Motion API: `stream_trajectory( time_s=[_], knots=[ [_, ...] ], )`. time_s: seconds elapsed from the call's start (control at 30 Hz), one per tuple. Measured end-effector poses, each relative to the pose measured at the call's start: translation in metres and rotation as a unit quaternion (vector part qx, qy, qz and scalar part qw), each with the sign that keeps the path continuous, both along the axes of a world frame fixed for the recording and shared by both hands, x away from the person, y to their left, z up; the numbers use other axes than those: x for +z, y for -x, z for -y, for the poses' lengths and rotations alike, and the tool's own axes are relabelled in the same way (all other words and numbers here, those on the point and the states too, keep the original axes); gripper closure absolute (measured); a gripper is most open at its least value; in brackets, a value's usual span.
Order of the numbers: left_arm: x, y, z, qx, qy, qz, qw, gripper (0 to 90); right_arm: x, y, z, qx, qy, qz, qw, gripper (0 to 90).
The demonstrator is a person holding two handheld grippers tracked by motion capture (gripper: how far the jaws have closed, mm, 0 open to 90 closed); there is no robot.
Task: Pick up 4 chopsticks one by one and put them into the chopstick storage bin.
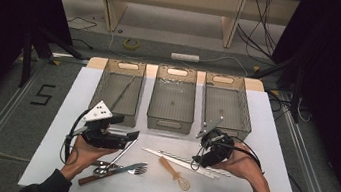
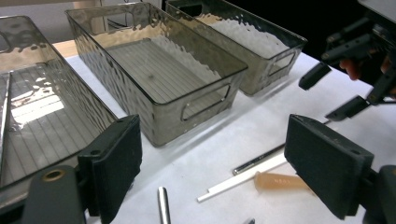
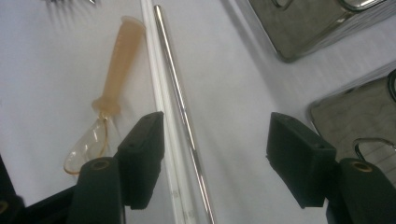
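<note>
My right gripper [image 1: 198,159] [image 3: 215,154] points down at the white table with its jaws open. They straddle a metal chopstick [image 3: 182,112] [image 1: 193,161] and stand just above it. A pair of white chopsticks [image 3: 159,93] [image 1: 170,158] lies beside its left jaw. A clear plastic spoon with an amber handle [image 3: 112,88] [image 1: 174,172] lies left of them. My left gripper [image 1: 131,138] [image 2: 210,172] is open with nothing between its jaws. It hovers in front of the left bin [image 1: 104,86] and aims toward the middle bin [image 2: 154,74].
Three translucent grey bins stand in a row at the back: left, middle [image 1: 169,123] and right [image 1: 244,111]. A metal stick [image 1: 122,92] lies in the left one. A fork [image 1: 137,169], a knife and a metal spoon [image 1: 103,170] lie near the front edge under my left hand.
</note>
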State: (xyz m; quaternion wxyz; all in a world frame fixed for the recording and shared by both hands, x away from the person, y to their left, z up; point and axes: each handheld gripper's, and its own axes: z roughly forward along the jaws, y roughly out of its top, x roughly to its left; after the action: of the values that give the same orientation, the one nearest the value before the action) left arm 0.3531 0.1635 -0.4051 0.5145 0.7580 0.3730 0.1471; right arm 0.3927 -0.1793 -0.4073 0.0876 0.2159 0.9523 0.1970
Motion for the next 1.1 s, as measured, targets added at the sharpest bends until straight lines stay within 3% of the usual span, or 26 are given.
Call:
stream_trajectory(
  time_s=[0.43, 0.67, 0.77, 0.97, 1.1],
  knots=[
    [-0.007, 0.017, 0.004, -0.017, -0.017, 0.016, 0.9996, 18.4, -0.016, -0.006, -0.008, 0.019, 0.065, -0.027, 0.9974, 53.1],
    [-0.011, 0.021, 0.003, -0.022, 0.0, 0.005, 0.9998, 18.1, -0.023, -0.007, -0.012, 0.021, 0.081, -0.04, 0.9957, 58.9],
    [-0.013, 0.022, 0.003, -0.022, -0.005, 0.003, 0.9998, 18.0, -0.028, -0.008, -0.013, 0.03, 0.096, -0.05, 0.9937, 62.7],
    [-0.015, 0.023, 0.001, -0.018, 0.002, 0.0, 0.9998, 17.8, -0.032, -0.01, -0.015, 0.038, 0.101, -0.053, 0.9927, 66.2],
    [-0.015, 0.023, 0.002, -0.017, -0.004, 0.003, 0.9998, 17.6, -0.033, -0.01, -0.015, 0.047, 0.108, -0.056, 0.9914, 70.1]
  ],
)
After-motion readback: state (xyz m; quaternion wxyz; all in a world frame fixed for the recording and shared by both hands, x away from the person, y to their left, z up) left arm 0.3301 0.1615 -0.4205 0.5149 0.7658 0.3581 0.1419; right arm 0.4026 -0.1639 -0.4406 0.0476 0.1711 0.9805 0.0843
